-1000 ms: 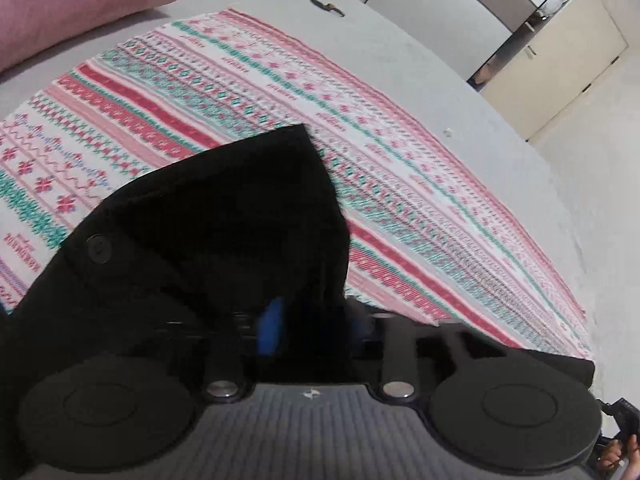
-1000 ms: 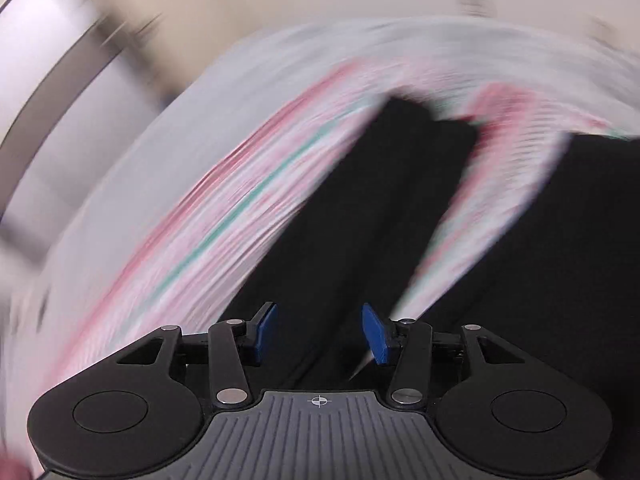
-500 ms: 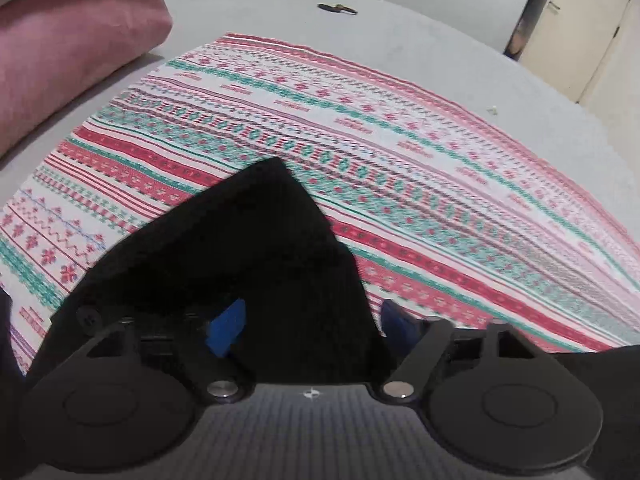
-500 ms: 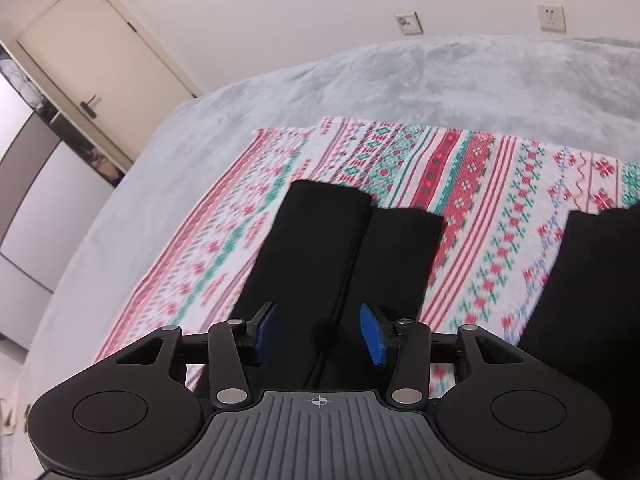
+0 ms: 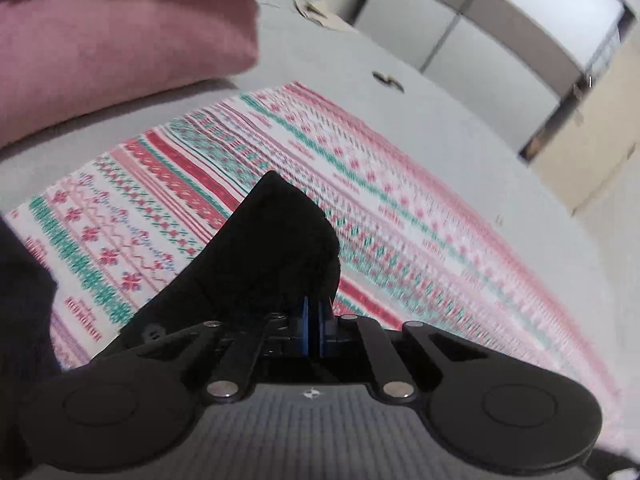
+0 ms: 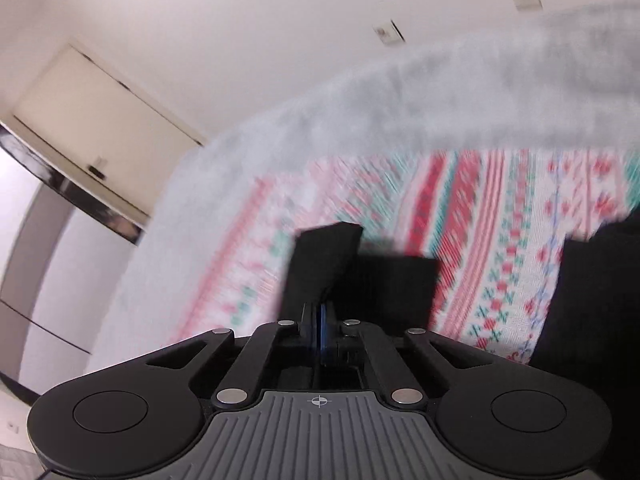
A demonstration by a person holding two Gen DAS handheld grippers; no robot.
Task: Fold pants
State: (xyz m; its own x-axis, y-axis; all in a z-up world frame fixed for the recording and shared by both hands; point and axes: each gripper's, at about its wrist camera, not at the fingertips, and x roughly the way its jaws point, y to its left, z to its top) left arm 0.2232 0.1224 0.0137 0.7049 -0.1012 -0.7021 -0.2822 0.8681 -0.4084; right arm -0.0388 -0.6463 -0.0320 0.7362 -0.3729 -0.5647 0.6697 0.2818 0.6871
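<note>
Black pants (image 5: 276,252) lie on the patterned red, green and white cloth (image 5: 400,208). One corner rises in a peak off the cloth. At the far end, both leg cuffs (image 6: 360,264) sit side by side, one lifted.

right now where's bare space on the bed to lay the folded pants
Free: the patterned blanket beyond the black pants, toward the grey bedcover, and the strip between the leg ends and the other black fabric at right. Crowded: near the pink pillow and around the left gripper and right gripper, both pinching pants.
</note>
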